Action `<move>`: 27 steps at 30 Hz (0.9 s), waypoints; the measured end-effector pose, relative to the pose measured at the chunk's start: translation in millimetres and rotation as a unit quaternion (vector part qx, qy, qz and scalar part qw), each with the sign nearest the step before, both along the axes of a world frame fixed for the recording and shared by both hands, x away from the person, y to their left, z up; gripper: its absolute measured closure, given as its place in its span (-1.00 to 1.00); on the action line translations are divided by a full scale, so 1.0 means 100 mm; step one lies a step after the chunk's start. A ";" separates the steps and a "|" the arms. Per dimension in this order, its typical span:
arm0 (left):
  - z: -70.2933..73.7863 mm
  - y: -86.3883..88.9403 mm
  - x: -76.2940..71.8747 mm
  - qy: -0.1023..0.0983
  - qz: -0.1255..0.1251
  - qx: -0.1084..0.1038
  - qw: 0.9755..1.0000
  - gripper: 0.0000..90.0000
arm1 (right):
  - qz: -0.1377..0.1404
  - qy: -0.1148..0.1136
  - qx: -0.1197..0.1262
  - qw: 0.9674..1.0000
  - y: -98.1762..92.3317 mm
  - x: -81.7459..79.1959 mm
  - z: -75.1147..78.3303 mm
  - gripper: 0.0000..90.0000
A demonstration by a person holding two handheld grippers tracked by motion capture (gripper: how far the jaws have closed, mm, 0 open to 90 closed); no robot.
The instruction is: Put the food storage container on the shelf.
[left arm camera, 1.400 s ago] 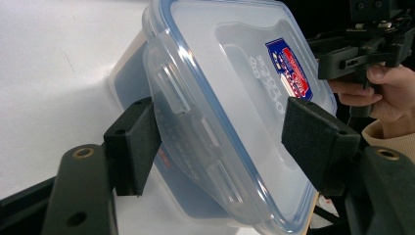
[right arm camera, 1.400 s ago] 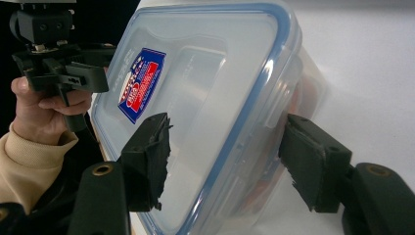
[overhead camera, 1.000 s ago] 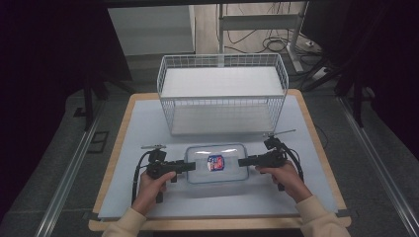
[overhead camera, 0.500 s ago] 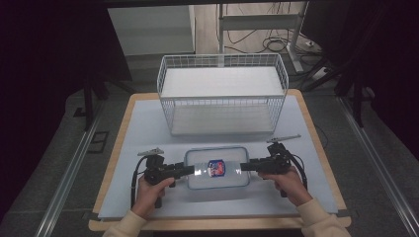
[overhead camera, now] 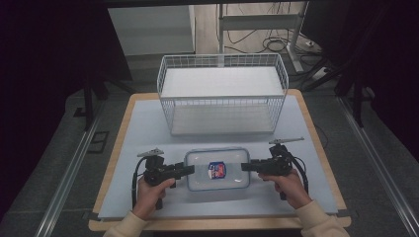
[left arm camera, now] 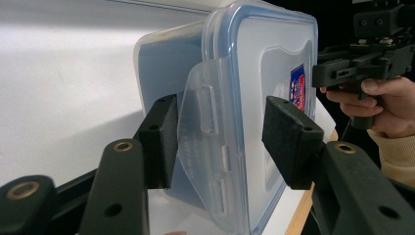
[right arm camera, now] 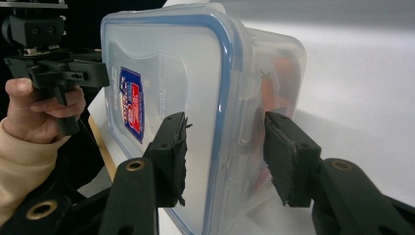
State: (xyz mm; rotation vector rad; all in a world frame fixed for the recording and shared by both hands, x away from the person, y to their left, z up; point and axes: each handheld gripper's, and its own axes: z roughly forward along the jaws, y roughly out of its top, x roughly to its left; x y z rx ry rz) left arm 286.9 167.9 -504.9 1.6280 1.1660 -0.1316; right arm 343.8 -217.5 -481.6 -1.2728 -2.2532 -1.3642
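Clear lidded container [overhead camera: 216,169]: rigid, slick, seemingly light; left tool [overhead camera: 189,170] clamps its 9 o'clock latch flap, right tool [overhead camera: 245,166] straddles its 3 o'clock edge, contact unclear.

Wire basket on the table, with the floor and its clutter beyond

A white wire basket [overhead camera: 222,94] stands on the pale mat [overhead camera: 143,123], which covers the wood-edged table [overhead camera: 119,128]. Beyond the basket, cables [overhead camera: 269,44] lie on the floor beside metal stand legs [overhead camera: 291,47]; left of the basket stands a dark post [overhead camera: 88,84].
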 end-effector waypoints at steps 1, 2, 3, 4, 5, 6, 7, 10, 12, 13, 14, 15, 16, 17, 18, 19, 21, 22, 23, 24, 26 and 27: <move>0.01 0.00 0.00 -0.002 0.000 0.000 1.000 0.10 | -0.001 0.000 0.001 1.000 0.00 0.00 0.00 0.17; 0.02 0.00 0.00 -0.005 0.000 0.000 1.000 0.10 | -0.002 -0.001 0.002 1.000 0.00 0.00 0.01 0.17; 0.03 0.00 -0.01 -0.007 0.000 0.001 1.000 0.10 | -0.002 -0.003 0.003 1.000 -0.01 -0.01 0.02 0.17; 0.05 0.00 -0.01 -0.010 0.000 0.001 1.000 0.10 | -0.002 -0.004 0.004 1.000 -0.01 -0.01 0.03 0.17; 0.06 0.00 -0.01 -0.012 0.001 0.001 1.000 0.10 | -0.002 -0.008 0.005 1.000 -0.01 -0.01 0.05 0.17; 0.08 -0.01 -0.01 -0.014 0.000 0.000 1.000 0.10 | -0.002 -0.010 0.004 1.000 -0.01 -0.02 0.07 0.17; 0.09 -0.01 -0.01 -0.017 -0.001 0.001 1.000 0.10 | -0.002 -0.015 0.004 1.000 -0.01 -0.02 0.09 0.17; 0.12 -0.02 -0.01 -0.021 -0.001 0.000 1.000 0.10 | -0.002 -0.028 0.002 1.000 -0.02 -0.04 0.14 0.17; 0.14 -0.03 0.00 -0.025 -0.002 0.003 1.000 0.10 | -0.004 -0.034 0.002 0.999 -0.03 -0.04 0.16 0.17; 0.14 -0.03 0.00 -0.025 -0.002 0.003 1.000 0.10 | -0.004 -0.035 0.004 0.999 -0.04 -0.04 0.17 0.16; 0.18 -0.04 0.00 -0.032 -0.002 0.005 0.999 0.10 | -0.004 -0.036 0.006 0.999 -0.04 -0.04 0.17 0.16; 0.19 -0.04 0.00 -0.033 -0.001 0.005 0.999 0.10 | -0.005 -0.037 0.007 0.999 -0.04 -0.04 0.18 0.17; 0.20 -0.04 0.01 -0.034 -0.002 0.005 0.999 0.10 | -0.004 -0.039 0.008 0.999 -0.05 -0.04 0.18 0.17; 0.20 -0.03 0.01 -0.037 -0.003 0.006 0.999 0.10 | -0.002 -0.042 0.007 0.999 -0.05 -0.04 0.19 0.17; 0.21 -0.04 0.01 -0.036 -0.002 0.005 0.999 0.10 | -0.002 -0.044 0.007 0.999 -0.05 -0.04 0.20 0.17; 0.22 -0.04 0.02 -0.038 -0.004 0.006 0.999 0.10 | -0.002 -0.048 0.006 0.999 -0.04 -0.04 0.22 0.17; 0.24 -0.04 0.03 -0.040 -0.006 0.007 0.999 0.10 | -0.001 -0.055 0.004 0.998 -0.05 -0.03 0.24 0.17; 0.25 -0.04 0.03 -0.040 -0.005 0.005 0.999 0.10 | -0.002 -0.058 0.004 0.998 -0.05 -0.03 0.26 0.17; 0.27 -0.04 0.05 -0.043 -0.006 0.006 0.999 0.10 | -0.002 -0.061 0.003 0.998 -0.05 -0.03 0.28 0.17; 0.28 -0.05 0.05 -0.043 -0.005 0.006 0.999 0.10 | -0.002 -0.065 0.003 0.998 -0.05 -0.02 0.29 0.17; 0.32 -0.05 0.07 -0.049 -0.006 0.009 0.999 0.10 | -0.003 -0.070 0.004 0.998 -0.05 -0.01 0.32 0.17; 0.34 -0.05 0.08 -0.050 -0.006 0.007 0.999 0.10 | -0.003 -0.071 0.004 0.997 -0.05 -0.01 0.33 0.17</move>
